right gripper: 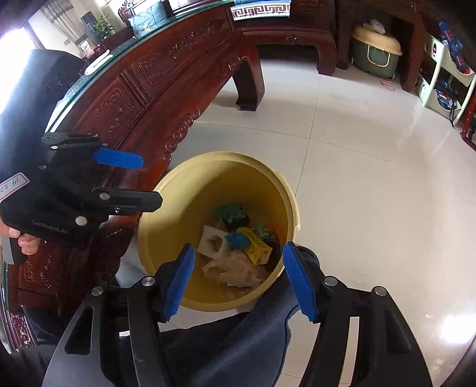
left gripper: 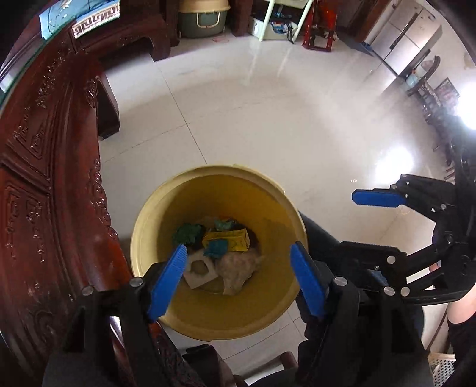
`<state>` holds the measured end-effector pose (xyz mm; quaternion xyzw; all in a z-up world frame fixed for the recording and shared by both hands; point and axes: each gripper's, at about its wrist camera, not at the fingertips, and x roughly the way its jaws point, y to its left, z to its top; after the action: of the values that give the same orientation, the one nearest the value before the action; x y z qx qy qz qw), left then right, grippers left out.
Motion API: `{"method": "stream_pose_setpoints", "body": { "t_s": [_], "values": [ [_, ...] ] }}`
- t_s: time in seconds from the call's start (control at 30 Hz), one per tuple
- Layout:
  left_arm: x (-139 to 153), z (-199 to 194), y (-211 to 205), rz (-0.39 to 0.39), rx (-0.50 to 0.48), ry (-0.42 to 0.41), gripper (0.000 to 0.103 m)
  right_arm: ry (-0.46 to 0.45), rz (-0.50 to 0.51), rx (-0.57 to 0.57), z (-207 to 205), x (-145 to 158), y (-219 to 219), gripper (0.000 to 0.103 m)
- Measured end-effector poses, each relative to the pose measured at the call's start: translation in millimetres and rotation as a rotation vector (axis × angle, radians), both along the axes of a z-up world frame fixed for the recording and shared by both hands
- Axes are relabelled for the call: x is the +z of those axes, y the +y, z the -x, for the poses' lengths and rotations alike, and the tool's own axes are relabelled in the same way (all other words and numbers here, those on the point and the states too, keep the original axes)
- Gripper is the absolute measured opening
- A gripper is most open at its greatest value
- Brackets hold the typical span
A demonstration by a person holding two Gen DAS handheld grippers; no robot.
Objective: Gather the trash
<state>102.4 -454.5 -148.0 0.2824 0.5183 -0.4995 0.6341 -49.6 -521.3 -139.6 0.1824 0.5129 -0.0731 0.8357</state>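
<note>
A yellow bin [left gripper: 208, 175] [right gripper: 226, 156] stands on the tiled floor beside a carved table. At its bottom lie a yellow box [left gripper: 229, 239] [right gripper: 257, 245], a white foam piece [left gripper: 199, 271] [right gripper: 212, 241], a crumpled plastic bag [left gripper: 238, 271] [right gripper: 238, 271] and teal wads [left gripper: 187, 233] [right gripper: 238, 240]. My left gripper [left gripper: 238, 247] [right gripper: 150, 181] hovers over the bin's table side, open, with nothing between its blue pads. Over the bin's near edge my right gripper [right gripper: 238, 246] [left gripper: 348, 221] is open and empty too.
The dark red carved table [left gripper: 44, 148] [right gripper: 134, 80] with a glass top runs close along the bin. A person's trouser leg [right gripper: 223, 342] touches the bin's near side. A green pet carrier [left gripper: 203, 18], a red stool [left gripper: 319, 32] and a white shelf [right gripper: 443, 83] stand far off.
</note>
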Motion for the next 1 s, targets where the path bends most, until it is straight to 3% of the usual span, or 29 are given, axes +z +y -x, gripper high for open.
{"method": "stream_pose_setpoints", "body": {
  "t_s": [0.13, 0.23, 0.33, 0.53, 0.7, 0.8, 0.9, 1.0],
  "values": [
    [36.0, 6.7, 21.0, 0.084, 0.002, -0.055, 0.074, -0.032, 0.034, 0.019, 0.7, 23.3, 16.0, 0.061],
    [65.3, 18.0, 50.2, 0.126, 0.030, -0.193, 0.086, -0.062, 0.068, 0.039, 0.2, 43.3, 34.6, 0.061],
    [91.9, 22.3, 87.6, 0.193, 0.075, -0.239, 0.086, -0.089, 0.101, 0.067, -1.4, 61.8, 56.8, 0.061],
    [141.0, 20.1, 180.8, 0.293, 0.254, -0.373, 0.086, -0.173, 0.140, 0.140, -9.3, 103.7, 115.7, 0.061],
    [164.1, 15.8, 257.1, 0.362, 0.413, -0.416, 0.087, -0.254, 0.163, 0.200, -25.2, 135.6, 171.0, 0.061],
    [170.3, 16.8, 304.4, 0.372, 0.548, -0.488, 0.097, -0.310, 0.189, 0.229, -36.9, 148.4, 207.6, 0.062],
    [175.7, 14.3, 345.0, 0.375, 0.681, -0.525, 0.099, -0.377, 0.238, 0.233, -47.6, 157.2, 244.8, 0.076],
    [180.0, 12.1, 385.8, 0.394, 0.793, -0.533, 0.099, -0.444, 0.249, 0.248, -59.9, 164.5, 279.6, 0.079]
  ]
}}
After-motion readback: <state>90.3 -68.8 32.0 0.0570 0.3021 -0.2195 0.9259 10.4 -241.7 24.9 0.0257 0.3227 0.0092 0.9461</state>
